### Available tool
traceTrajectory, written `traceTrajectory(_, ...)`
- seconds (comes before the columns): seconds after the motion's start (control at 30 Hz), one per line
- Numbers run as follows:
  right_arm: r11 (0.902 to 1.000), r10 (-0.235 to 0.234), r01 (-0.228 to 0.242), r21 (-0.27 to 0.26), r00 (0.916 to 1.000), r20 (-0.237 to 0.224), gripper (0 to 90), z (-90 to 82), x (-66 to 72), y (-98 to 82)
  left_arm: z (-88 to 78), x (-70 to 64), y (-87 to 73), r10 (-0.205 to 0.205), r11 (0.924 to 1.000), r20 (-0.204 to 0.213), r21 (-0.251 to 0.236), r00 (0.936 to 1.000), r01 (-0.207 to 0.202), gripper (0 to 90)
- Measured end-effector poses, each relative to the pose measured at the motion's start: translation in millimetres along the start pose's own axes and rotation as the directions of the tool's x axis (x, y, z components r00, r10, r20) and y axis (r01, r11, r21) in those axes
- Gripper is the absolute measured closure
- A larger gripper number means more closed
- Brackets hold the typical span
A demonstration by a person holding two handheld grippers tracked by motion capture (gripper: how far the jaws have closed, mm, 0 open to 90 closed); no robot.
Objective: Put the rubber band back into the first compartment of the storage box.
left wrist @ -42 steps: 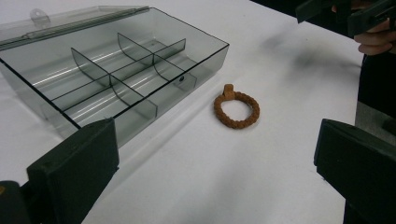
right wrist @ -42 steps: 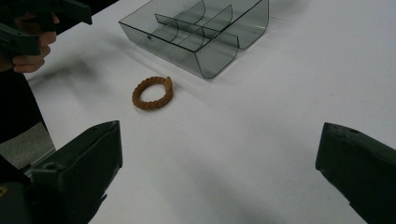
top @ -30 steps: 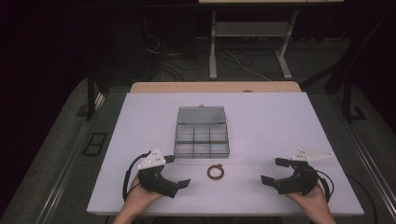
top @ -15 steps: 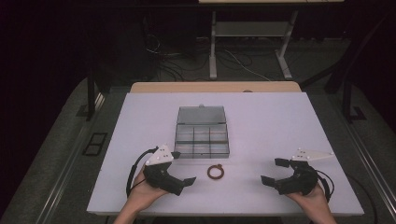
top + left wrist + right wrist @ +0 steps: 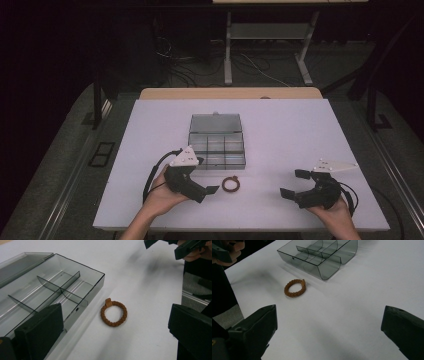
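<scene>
Here, a brown braided ring (image 5: 230, 184) lies flat on the white table (image 5: 300, 135), just in front of the clear compartment box (image 5: 217, 141). The left hand-held gripper (image 5: 212, 190), jaws spread, sits just left of the ring; the right hand-held gripper (image 5: 295, 184), also spread, rests well apart.
</scene>
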State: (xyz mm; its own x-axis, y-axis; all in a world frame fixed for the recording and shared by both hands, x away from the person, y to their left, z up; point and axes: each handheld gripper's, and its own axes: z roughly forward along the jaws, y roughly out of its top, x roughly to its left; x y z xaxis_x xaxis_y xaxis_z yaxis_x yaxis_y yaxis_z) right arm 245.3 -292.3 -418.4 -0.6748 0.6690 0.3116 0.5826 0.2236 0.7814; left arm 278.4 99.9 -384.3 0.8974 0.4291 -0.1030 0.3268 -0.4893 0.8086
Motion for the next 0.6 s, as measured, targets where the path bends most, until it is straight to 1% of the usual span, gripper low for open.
traceTrajectory(0.07,1.0,-0.001,0.001,0.0,1.0,0.0,0.7,-0.2,0.1,-0.1,1.9,0.0,1.5,0.002,1.0,0.005,0.004,1.0,-0.002,0.0)
traceTrajectory(0.1,1.0,0.0,0.0,0.0,1.0,0.001,0.7,-0.5,0.2,-0.1,5.8,0.0,4.7,0.012,0.9998,0.013,0.017,0.9998,-0.012,0.0)
traceTrajectory(0.23,1.0,0.0,0.0,-0.004,1.0,0.002,0.7,-0.7,-0.3,-0.3,10.8,0.4,8.6,0.025,0.9991,0.026,0.034,0.9994,-0.026,0.0)
traceTrajectory(0.3,1.0,-0.004,0.004,-0.006,1.0,0.002,0.8,-0.8,-0.6,-0.4,13.8,0.3,10.2,0.022,0.9988,0.032,0.044,0.9992,-0.024,0.0)
traceTrajectory(0.33,1.0,-0.004,0.004,-0.007,1.0,0.002,0.7,-0.9,-0.7,-0.5,16.1,0.6,11.5,0.027,0.9982,0.039,0.052,0.9989,-0.029,0.0)
traceTrajectory(0.53,0.9999,-0.008,0.008,-0.008,1.0,0.001,0.8,-1.0,-0.1,-0.5,21.1,0.3,13.3,0.03,0.9973,0.047,0.066,0.9985,-0.033,0.0)
traceTrajectory(0.6,0.9999,-0.009,0.009,-0.008,1.0,0.001,0.7,-1.1,-0.1,-0.5,23.4,0.1,13.6,0.037,0.9965,0.046,0.074,0.9983,-0.04,0.0)
